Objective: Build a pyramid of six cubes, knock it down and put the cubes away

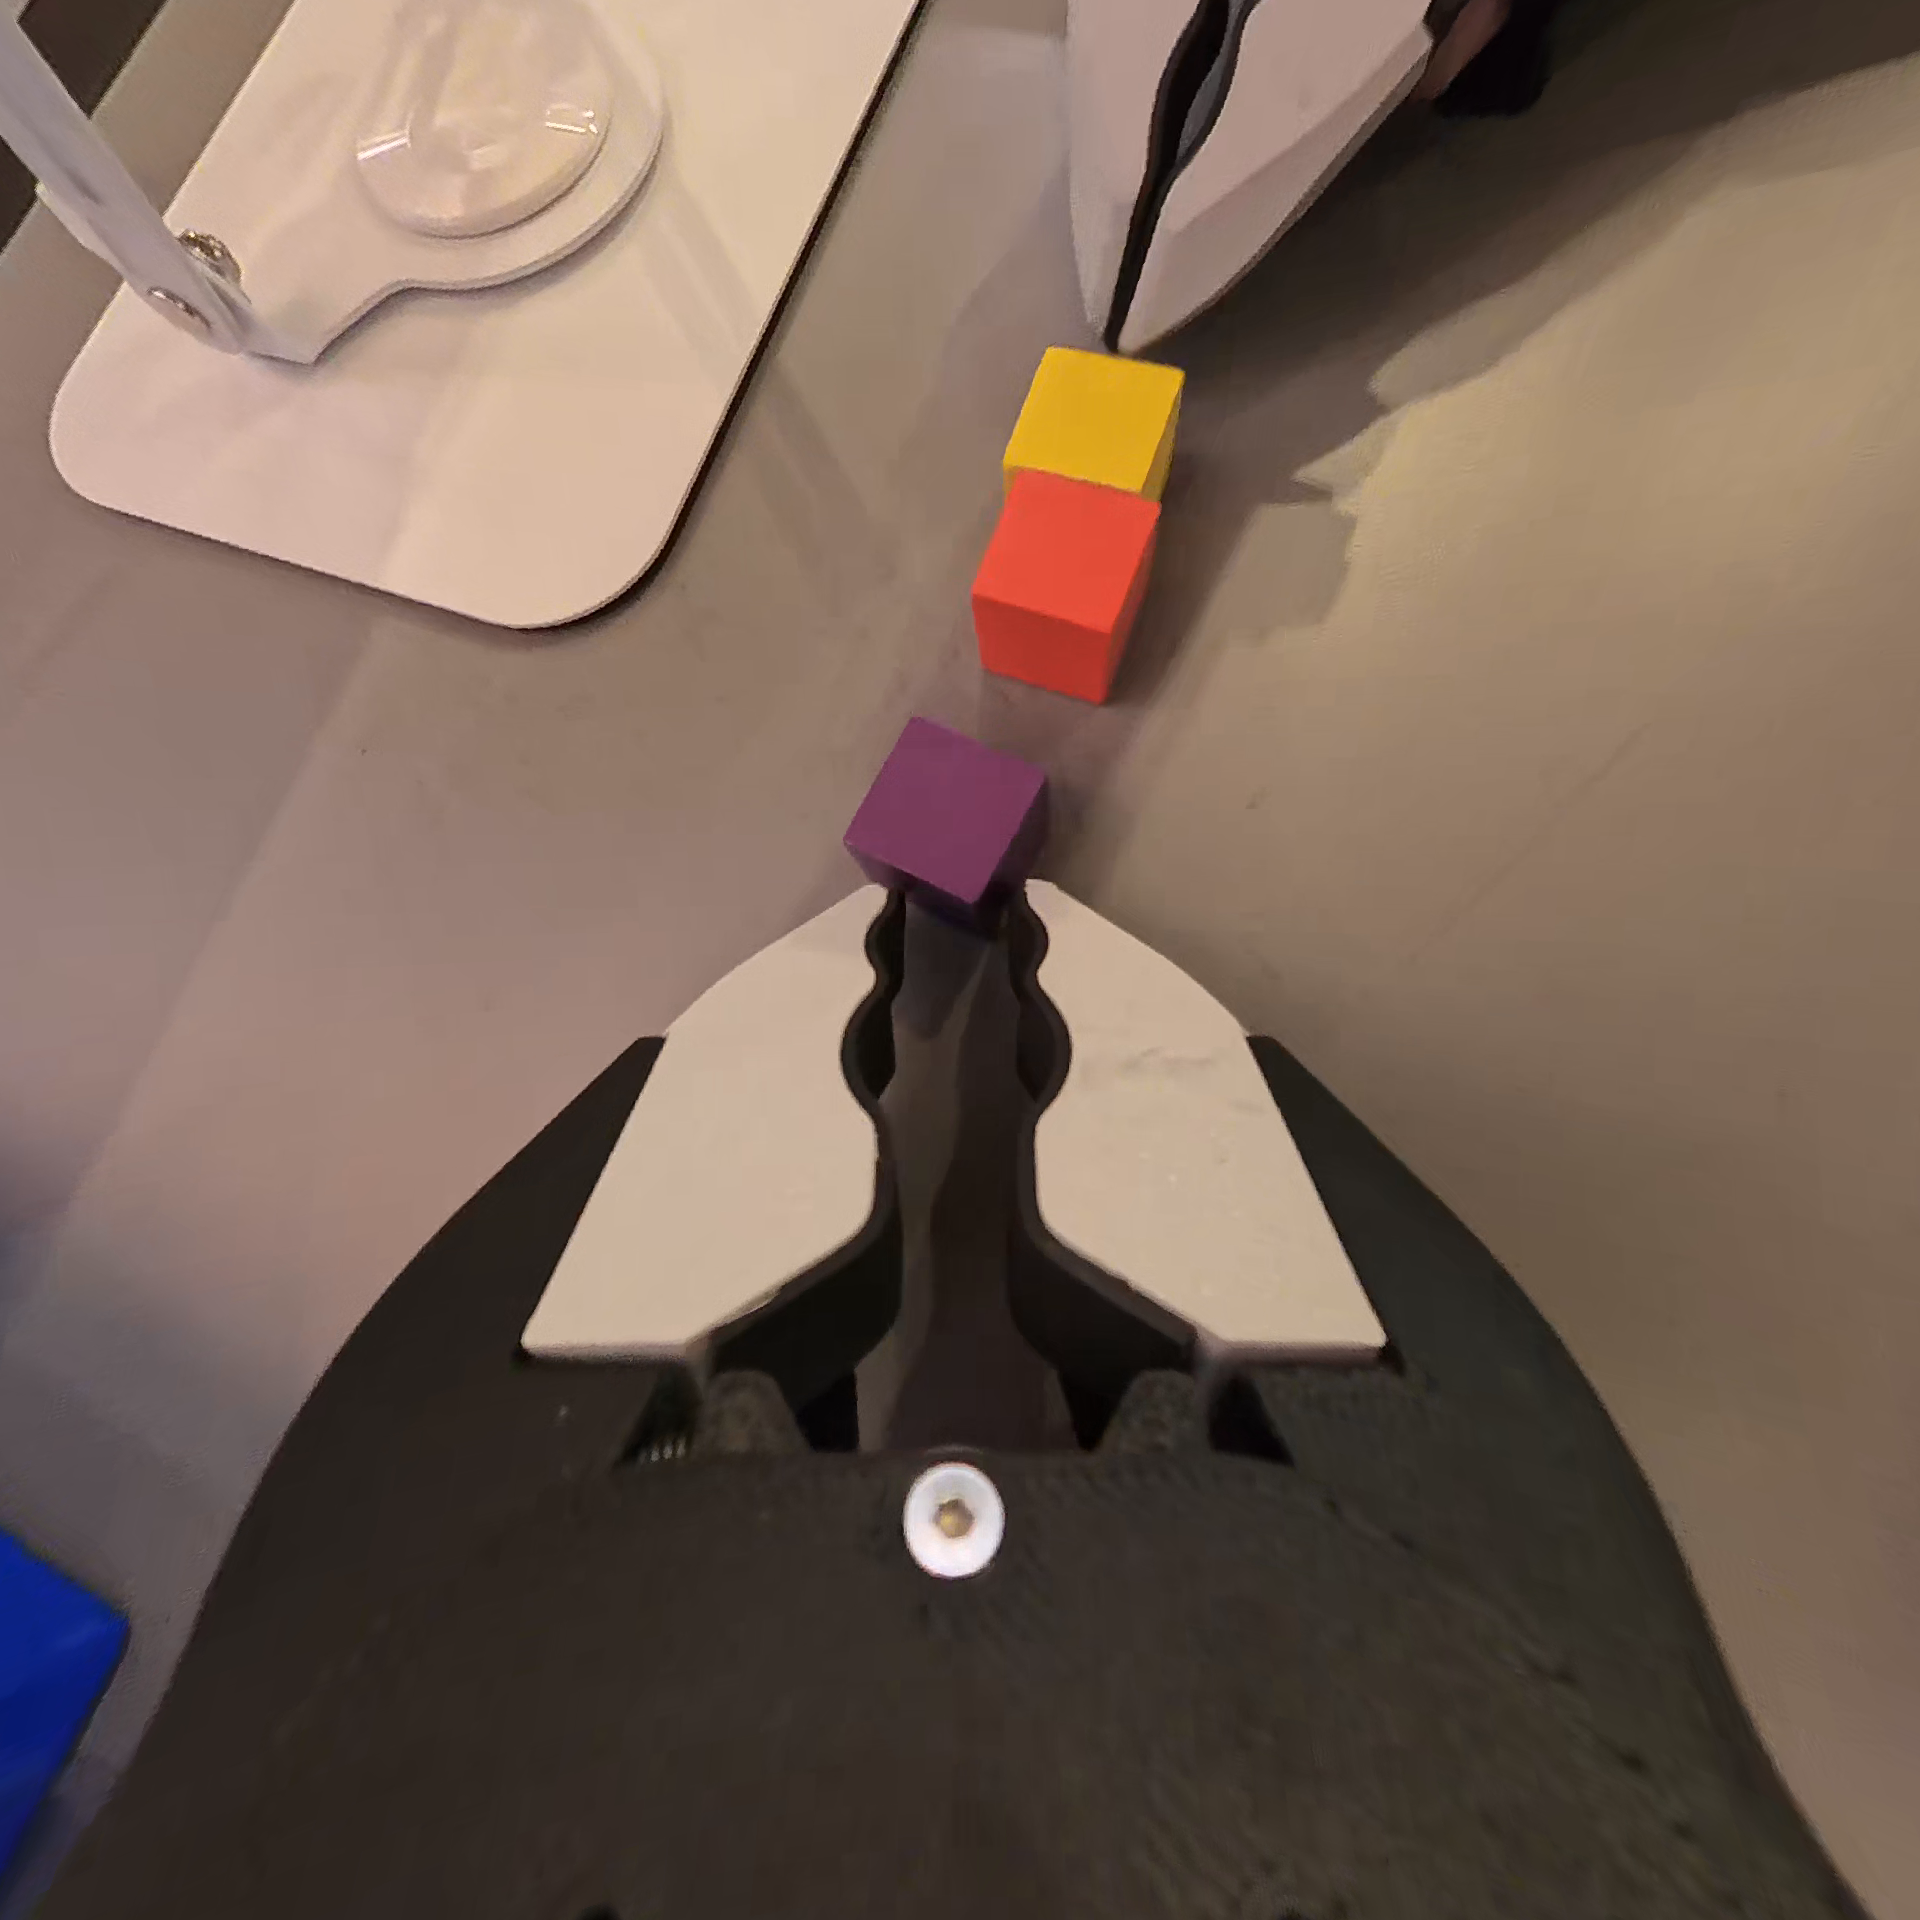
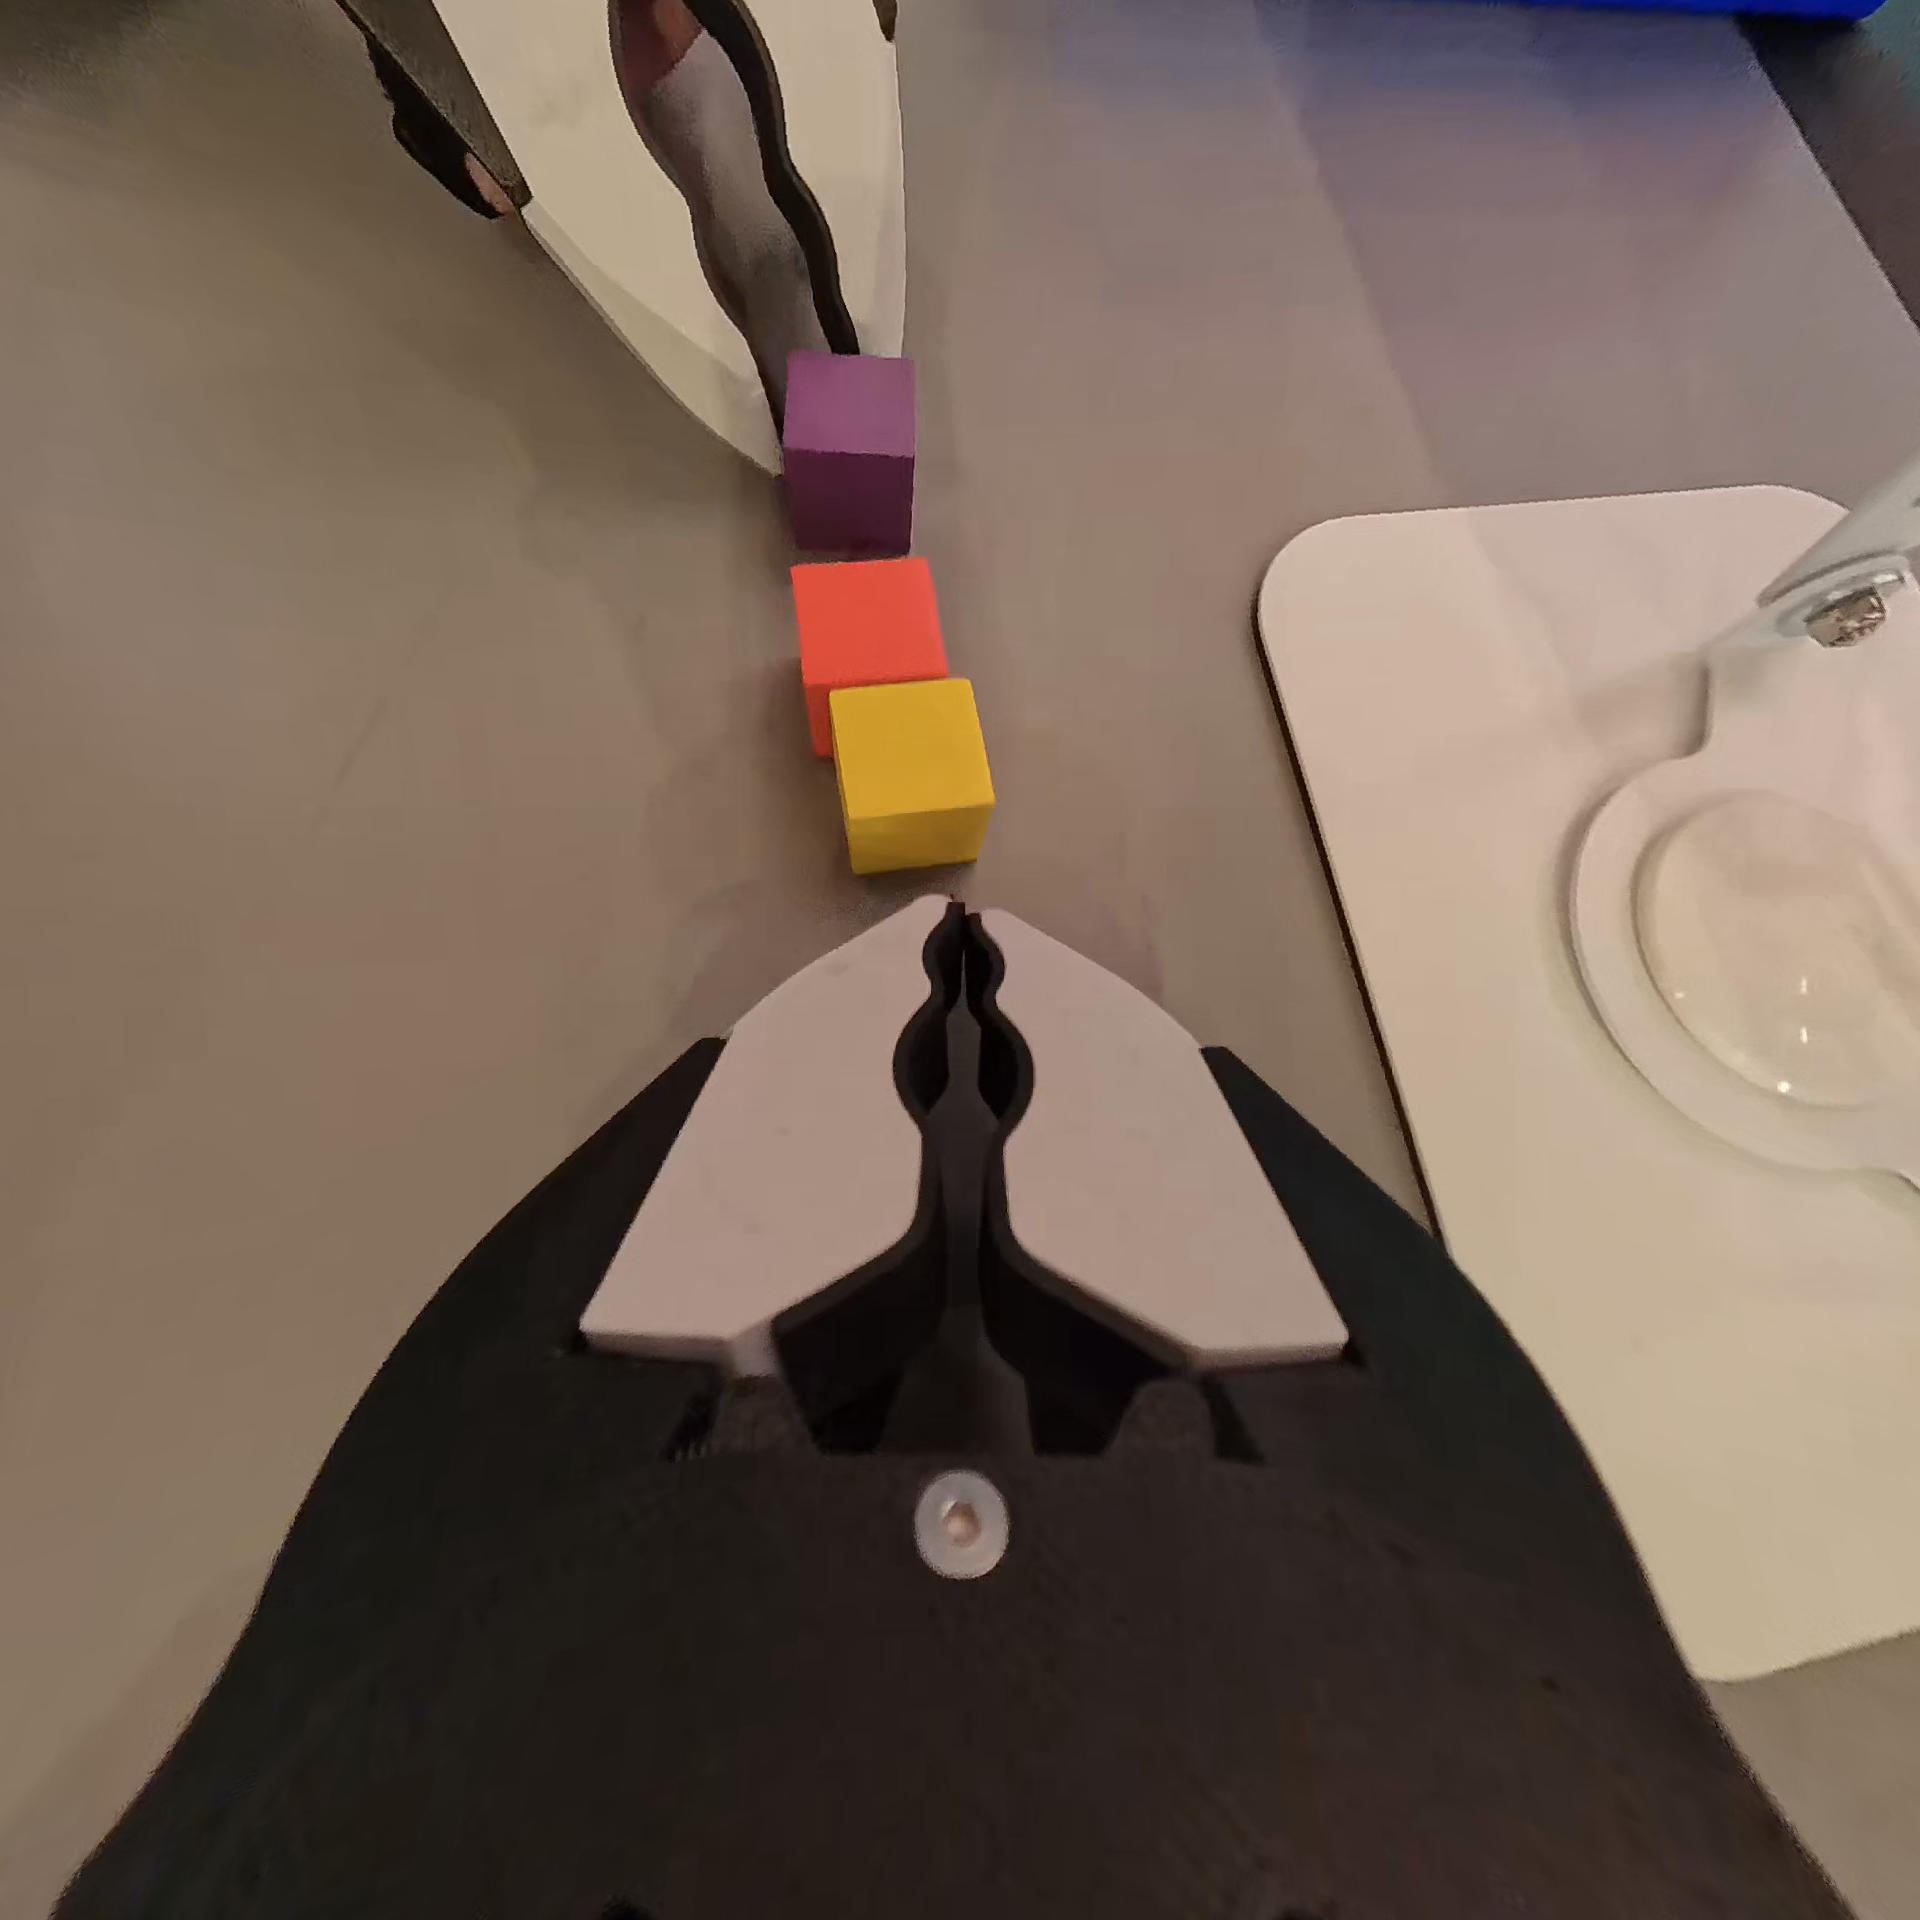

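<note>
Three cubes stand in a row on the grey table [image 1: 312, 935]: purple [image 1: 948, 810], orange [image 1: 1065, 582], yellow [image 1: 1096, 421]. Orange and yellow touch; purple stands a little apart from orange. My left gripper [image 1: 951, 894] is open by a narrow gap, its tips at the purple cube's near edge, not pressing on its sides. My right gripper [image 2: 958, 909] is shut and empty, just short of the yellow cube [image 2: 912, 774]. In the right wrist view the purple cube [image 2: 850, 447] rests on the table in front of the left gripper [image 2: 821, 364]. The right gripper's shut tips [image 1: 1117, 338] show behind the yellow cube.
A white board [image 1: 436, 468] with a clear dome [image 1: 499, 135] and a white bracket lies beside the row; it also shows in the right wrist view [image 2: 1507, 935]. A blue object [image 1: 52, 1683] sits at the frame's lower left edge. My hands' fingertips stand some 11 centimeters from each other.
</note>
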Demonstrator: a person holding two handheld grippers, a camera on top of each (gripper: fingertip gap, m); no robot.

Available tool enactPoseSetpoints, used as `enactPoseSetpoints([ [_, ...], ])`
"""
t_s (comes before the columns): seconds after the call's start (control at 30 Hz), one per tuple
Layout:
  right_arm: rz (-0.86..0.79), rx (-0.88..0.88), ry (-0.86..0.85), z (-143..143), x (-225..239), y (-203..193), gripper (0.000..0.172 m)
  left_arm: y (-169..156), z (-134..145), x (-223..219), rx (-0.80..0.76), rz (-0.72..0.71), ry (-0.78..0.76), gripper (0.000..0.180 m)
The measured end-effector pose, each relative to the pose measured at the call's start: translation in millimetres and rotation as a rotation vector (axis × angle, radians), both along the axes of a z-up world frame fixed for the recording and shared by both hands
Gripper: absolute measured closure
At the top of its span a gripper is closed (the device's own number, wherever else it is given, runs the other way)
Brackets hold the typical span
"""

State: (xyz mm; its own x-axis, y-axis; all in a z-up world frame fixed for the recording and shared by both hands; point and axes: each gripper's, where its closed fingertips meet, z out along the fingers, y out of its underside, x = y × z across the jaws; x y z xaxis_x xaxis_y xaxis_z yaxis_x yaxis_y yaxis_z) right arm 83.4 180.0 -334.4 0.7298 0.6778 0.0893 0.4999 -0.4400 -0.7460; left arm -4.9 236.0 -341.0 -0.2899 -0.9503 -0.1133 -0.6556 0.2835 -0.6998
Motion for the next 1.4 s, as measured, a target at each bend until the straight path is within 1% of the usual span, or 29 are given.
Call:
enactPoseSetpoints([
  [0.23, 0.032, 0.000, -0.002, 0, -12, 7, 0.172, -10, 1, 5, 0.008, -0.018, -0.012, 0.166],
  [0.43, 0.037, -0.001, -0.004, 0, -14, 7, 0.172, -18, -1, 10, 0.035, -0.039, -0.006, 0.169],
  [0.57, 0.041, -0.002, -0.014, -2, -14, 6, 0.172, -18, -1, 11, 0.032, -0.035, -0.004, 0.168],
  [0.7, 0.042, 0.000, -0.004, 0, -14, 6, 0.172, -19, -1, 10, 0.022, -0.048, -0.002, 0.162],
  [0.77, 0.026, 0.023, 0.041, 7, -12, 8, 0.163, -17, -1, 7, 0.020, -0.052, -0.001, 0.155],
  [0.83, 0.016, 0.029, 0.084, 12, -10, 9, 0.148, -11, 0, 4, 0.010, -0.047, -0.005, 0.150],
  [0.87, 0.014, 0.023, 0.093, 12, -10, 9, 0.142, -10, 2, 4, -0.005, -0.047, -0.014, 0.146],
  [0.97, 0.036, -0.034, 0.072, 4, -14, 10, 0.129, -6, 5, 7, -0.035, -0.049, -0.025, 0.142],
  [1.1, 0.062, -0.067, 0.053, -1, -18, 11, 0.125, -5, -1, 13, 0.000, -0.073, 0.007, 0.141],
  [1.27, 0.082, -0.047, 0.092, 5, -20, 6, 0.119, -4, -1, 9, 0.011, -0.073, 0.004, 0.140],
  [1.4, 0.087, -0.055, 0.047, -1, -28, 8, 0.122, -2, -1, 6, 0.007, -0.066, 0.002, 0.151],
])
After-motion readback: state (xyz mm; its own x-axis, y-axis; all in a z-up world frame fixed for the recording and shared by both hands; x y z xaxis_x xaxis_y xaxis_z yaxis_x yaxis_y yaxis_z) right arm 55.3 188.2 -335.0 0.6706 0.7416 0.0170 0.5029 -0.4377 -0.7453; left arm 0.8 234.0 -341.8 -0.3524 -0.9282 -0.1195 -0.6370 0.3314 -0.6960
